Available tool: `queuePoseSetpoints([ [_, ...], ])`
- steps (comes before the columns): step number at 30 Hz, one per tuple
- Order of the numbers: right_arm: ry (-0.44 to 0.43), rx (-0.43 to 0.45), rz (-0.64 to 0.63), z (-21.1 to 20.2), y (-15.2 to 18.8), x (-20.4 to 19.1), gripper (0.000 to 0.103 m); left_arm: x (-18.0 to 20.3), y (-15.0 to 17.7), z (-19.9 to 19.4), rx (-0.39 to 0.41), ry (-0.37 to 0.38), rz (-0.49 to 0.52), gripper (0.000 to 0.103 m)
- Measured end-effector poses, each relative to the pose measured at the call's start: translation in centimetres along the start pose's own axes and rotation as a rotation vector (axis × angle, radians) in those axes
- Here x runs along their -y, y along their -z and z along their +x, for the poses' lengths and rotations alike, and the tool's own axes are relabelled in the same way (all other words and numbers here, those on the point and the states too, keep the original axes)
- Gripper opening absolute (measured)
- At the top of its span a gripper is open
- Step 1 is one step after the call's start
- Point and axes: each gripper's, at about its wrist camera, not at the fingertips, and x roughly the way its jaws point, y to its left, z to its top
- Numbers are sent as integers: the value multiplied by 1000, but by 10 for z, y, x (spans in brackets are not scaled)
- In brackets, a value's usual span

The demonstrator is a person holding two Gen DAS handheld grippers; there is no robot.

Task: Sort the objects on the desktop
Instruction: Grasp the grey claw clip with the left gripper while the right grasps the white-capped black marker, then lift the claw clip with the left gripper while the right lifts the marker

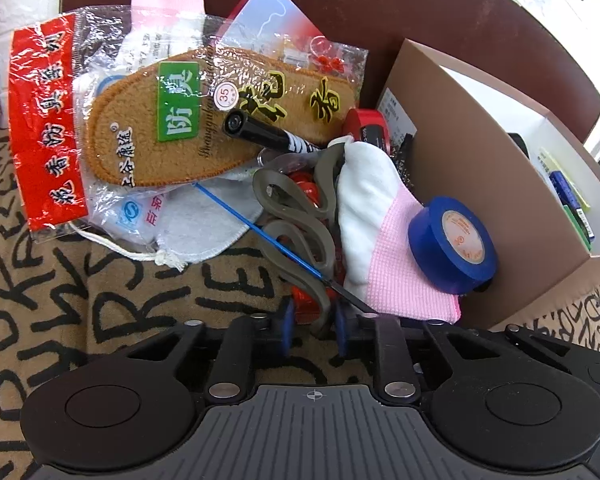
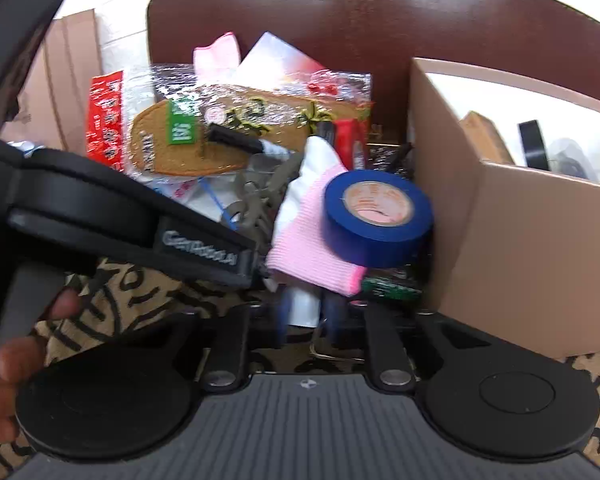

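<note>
A pile of objects lies on the patterned cloth. In the left wrist view my left gripper (image 1: 314, 330) is shut on the grey handle loop of the scissors (image 1: 296, 220). Around it lie a packed brown insole (image 1: 204, 120), a black marker (image 1: 260, 130), a white and pink glove (image 1: 380, 240) and a blue tape roll (image 1: 454, 240). In the right wrist view my right gripper (image 2: 308, 316) is shut on a white piece below the pink glove (image 2: 304, 236); what it is cannot be told. The blue tape roll (image 2: 376, 216) lies just beyond it.
A brown cardboard box (image 1: 480, 168) with items inside stands at the right, also in the right wrist view (image 2: 520, 240). A dark brown chair back (image 2: 340, 12) is behind the pile. The left gripper's body (image 2: 140, 220) crosses the left of the right wrist view.
</note>
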Motion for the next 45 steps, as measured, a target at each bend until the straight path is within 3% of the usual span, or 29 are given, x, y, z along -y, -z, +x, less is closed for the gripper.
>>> queuePoseSetpoints([
  [11,-69,-57,51,-43,14,3,17,-1,37,-56,14,6,2,4],
  [25,-128,-98,62,-130,62,-8,17,9,130,-135,-20,7,21,5],
  [36,-179,-141,46,-189,102,-15,17,13,184,-172,-49,-15,21,8],
  [37,-181,-146,45,-192,104,-16,17,14,186,-174,-45,-23,23,29],
  [39,-186,-154,36,-197,107,-17,18,14,188,-176,-30,-48,10,44],
  [40,-181,-148,37,-198,107,-17,18,14,187,-176,-24,-57,6,59],
  [41,-174,-137,39,-199,107,-18,24,13,186,-176,-17,-65,2,67],
  [43,-159,-127,48,-196,105,-18,38,14,181,-177,2,-82,0,71],
  [45,-152,-116,47,-194,103,-19,43,16,176,-176,16,-85,12,76],
])
